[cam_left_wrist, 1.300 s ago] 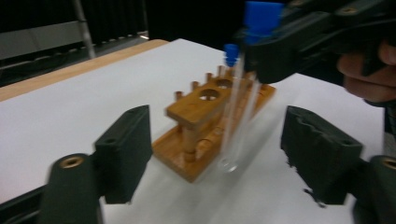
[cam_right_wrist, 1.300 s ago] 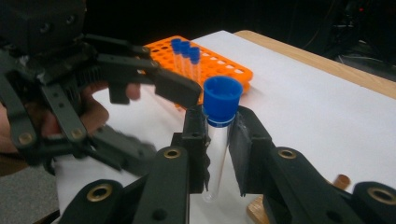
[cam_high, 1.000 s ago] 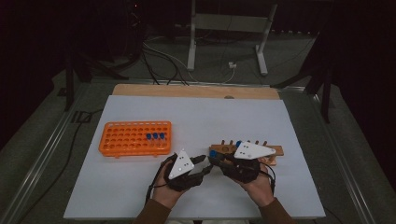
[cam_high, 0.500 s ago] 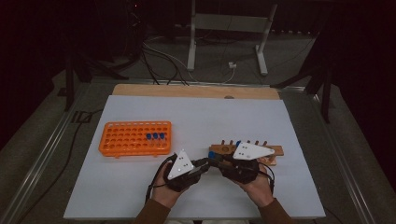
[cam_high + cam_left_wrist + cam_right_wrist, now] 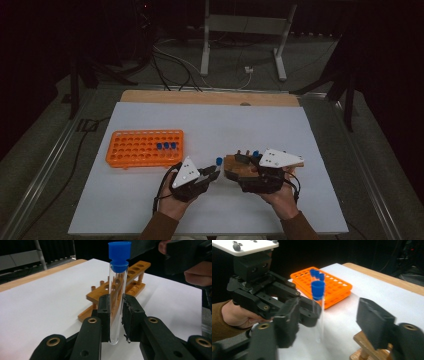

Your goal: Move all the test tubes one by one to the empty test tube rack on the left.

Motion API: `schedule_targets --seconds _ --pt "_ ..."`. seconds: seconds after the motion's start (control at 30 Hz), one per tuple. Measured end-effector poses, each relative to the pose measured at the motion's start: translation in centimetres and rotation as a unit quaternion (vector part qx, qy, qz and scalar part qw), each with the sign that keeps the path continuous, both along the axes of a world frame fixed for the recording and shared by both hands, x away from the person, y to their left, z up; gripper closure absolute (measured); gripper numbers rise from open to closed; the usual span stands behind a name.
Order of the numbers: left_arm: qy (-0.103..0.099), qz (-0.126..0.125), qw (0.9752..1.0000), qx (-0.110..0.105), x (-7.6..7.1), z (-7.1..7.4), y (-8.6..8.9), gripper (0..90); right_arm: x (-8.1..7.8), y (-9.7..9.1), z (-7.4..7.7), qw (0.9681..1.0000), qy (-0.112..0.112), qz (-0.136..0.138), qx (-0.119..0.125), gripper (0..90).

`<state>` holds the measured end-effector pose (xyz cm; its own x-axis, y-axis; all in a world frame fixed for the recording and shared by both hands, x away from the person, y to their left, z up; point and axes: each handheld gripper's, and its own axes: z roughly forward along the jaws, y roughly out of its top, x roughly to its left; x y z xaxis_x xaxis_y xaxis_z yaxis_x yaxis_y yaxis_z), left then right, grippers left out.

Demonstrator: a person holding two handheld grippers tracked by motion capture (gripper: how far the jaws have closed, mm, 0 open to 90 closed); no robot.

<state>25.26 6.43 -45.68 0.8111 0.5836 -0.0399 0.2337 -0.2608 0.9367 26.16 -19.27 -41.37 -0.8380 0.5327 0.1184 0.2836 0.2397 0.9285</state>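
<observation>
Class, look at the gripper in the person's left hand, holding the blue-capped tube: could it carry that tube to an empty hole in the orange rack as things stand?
Probably yes. The left gripper is shut on the tube, and bare table lies between it and the orange rack, which has many free holes.

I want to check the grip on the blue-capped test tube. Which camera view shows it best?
The left gripper view: the test tube stands upright, close up, pinched between the left tool's pads. The right gripper view shows it from the side, slightly blurred. In the high view it is a small blue cap.
</observation>
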Motion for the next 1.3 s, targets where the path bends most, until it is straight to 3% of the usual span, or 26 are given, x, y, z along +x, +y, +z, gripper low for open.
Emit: schedule_targets --seconds 0.13,0.37,0.93,1.3 --pt "-0.002 0.011 0.9999 -0.006 0.2 0.3 0.9 78.6 0.1 -0.3 0.3 0.9996 -0.012 -0.024 -0.008 15.0" --pt "-0.006 0.038 0.9991 -0.016 0.6 0.7 2.9 78.6 0.5 -0.9 0.2 0.9986 -0.012 -0.048 -0.017 4.0" --pt "-0.02 0.111 0.9927 -0.043 1.2 1.9 7.9 78.6 1.3 -3.4 0.3 0.995 -0.017 -0.098 -0.013 0.0" --pt "-0.023 0.14 0.9891 -0.039 1.5 1.8 10.0 78.5 1.4 -4.4 0.7 0.9926 -0.023 -0.119 0.001 0.0"
